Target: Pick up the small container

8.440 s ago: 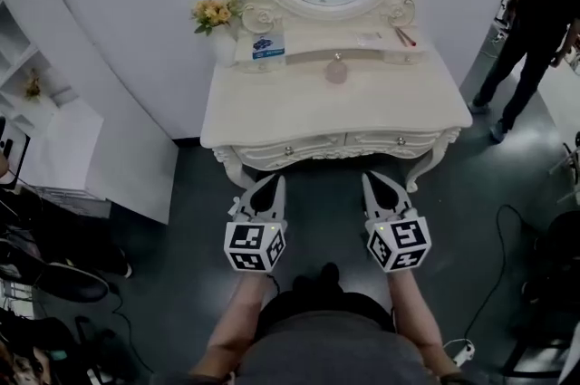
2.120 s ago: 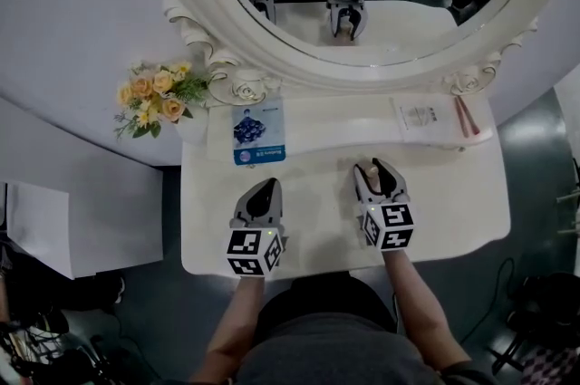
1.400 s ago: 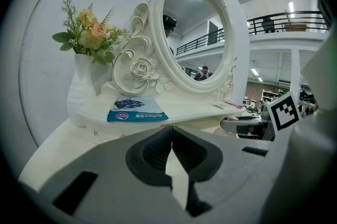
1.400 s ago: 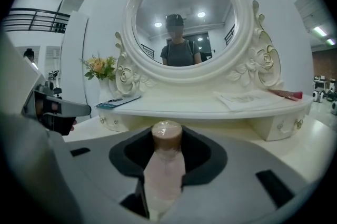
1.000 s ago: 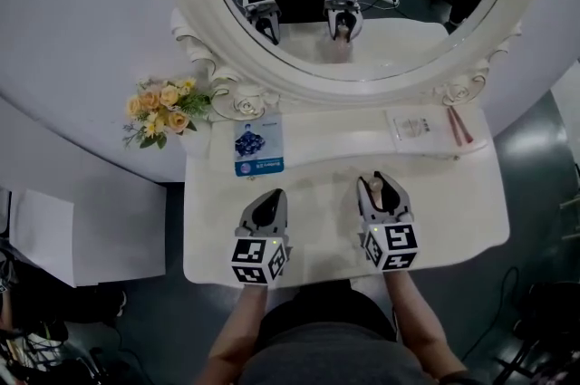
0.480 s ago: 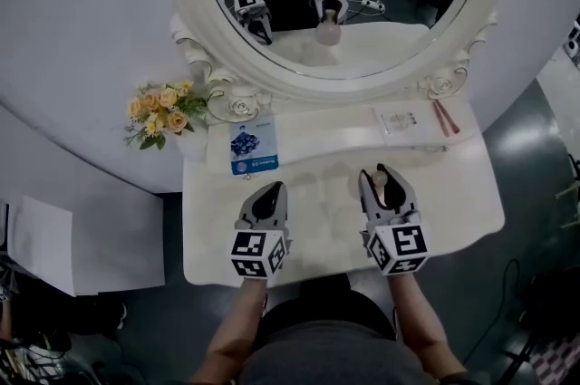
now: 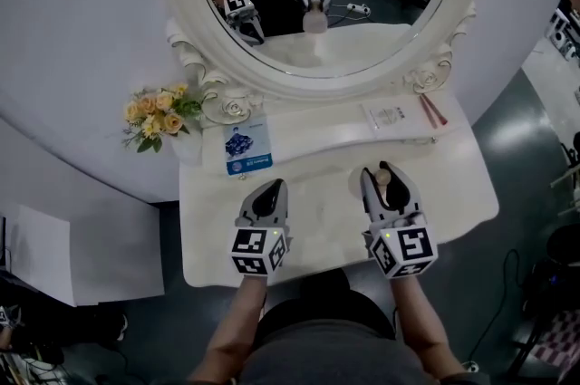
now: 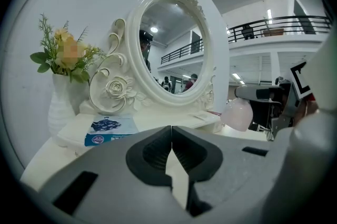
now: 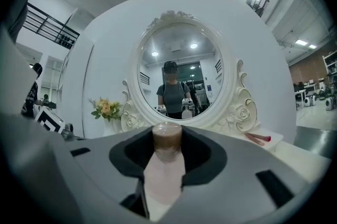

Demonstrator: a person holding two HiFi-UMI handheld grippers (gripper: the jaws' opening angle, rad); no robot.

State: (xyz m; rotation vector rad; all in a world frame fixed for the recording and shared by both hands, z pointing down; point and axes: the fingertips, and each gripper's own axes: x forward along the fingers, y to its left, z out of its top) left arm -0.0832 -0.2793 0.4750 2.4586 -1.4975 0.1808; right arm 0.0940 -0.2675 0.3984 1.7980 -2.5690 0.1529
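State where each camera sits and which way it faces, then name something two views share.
Head view: on the person's head, looking steeply down at the dressing table; forearms, left gripper and right gripper show.
Left gripper view: on the left gripper, facing the mirror; its shut jaws show.
Right gripper view: on the right gripper, facing the mirror; its jaws hold the small container.
Shared: mirror and flowers appear in all three.

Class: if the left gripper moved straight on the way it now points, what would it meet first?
Probably the raised shelf below the mirror, just right of the blue card; depth is unclear.
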